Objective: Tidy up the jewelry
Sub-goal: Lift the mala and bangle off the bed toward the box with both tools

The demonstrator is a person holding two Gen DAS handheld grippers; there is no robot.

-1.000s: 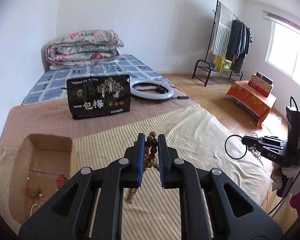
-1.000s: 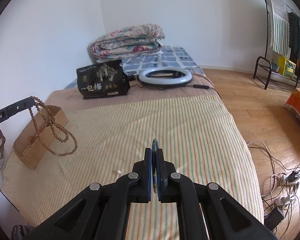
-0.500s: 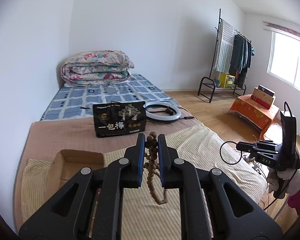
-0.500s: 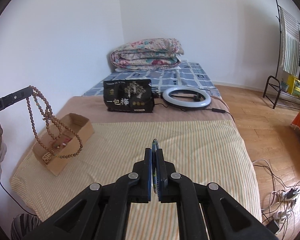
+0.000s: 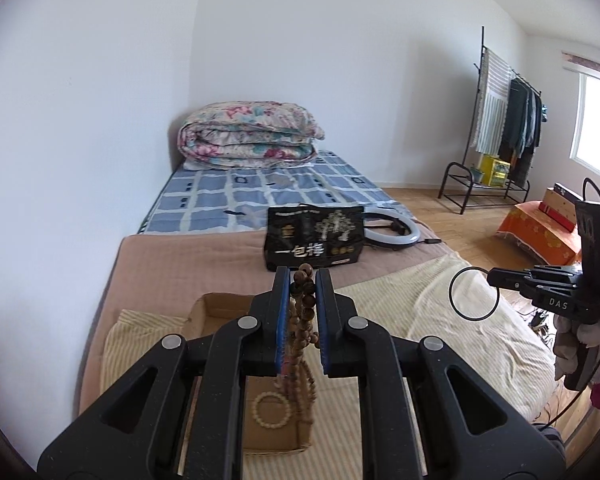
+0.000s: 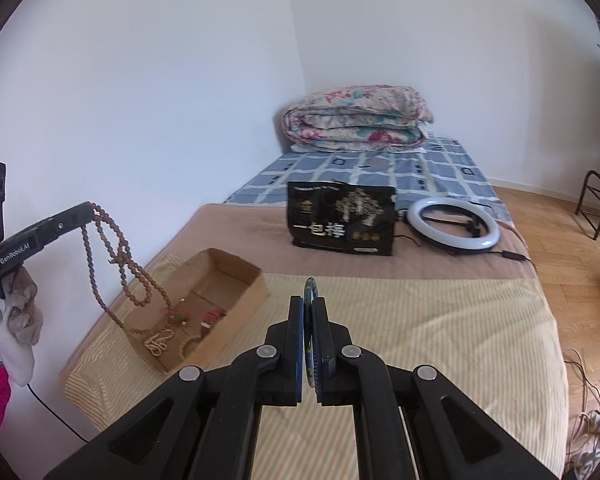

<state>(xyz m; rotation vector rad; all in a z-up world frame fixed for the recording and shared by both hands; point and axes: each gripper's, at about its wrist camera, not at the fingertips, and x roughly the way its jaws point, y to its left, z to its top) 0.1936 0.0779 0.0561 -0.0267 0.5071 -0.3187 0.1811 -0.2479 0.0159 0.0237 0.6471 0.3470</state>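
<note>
Jaws of both grippers are clenched, left gripper (image 5: 303,280) on a bead necklace (image 6: 116,256) dangling over the box (image 6: 236,276) at the bed's left edge, right gripper (image 6: 310,300) on a bangle (image 6: 309,288); loops may be snagged on the rim.

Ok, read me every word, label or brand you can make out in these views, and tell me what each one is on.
"一包梅": large white characters on the black bag on the bed.
"GenRobot.AI": side of the left gripper.
"DAS": body of the right gripper.
The bag's smaller print and gold emblems are too small to read.
</note>
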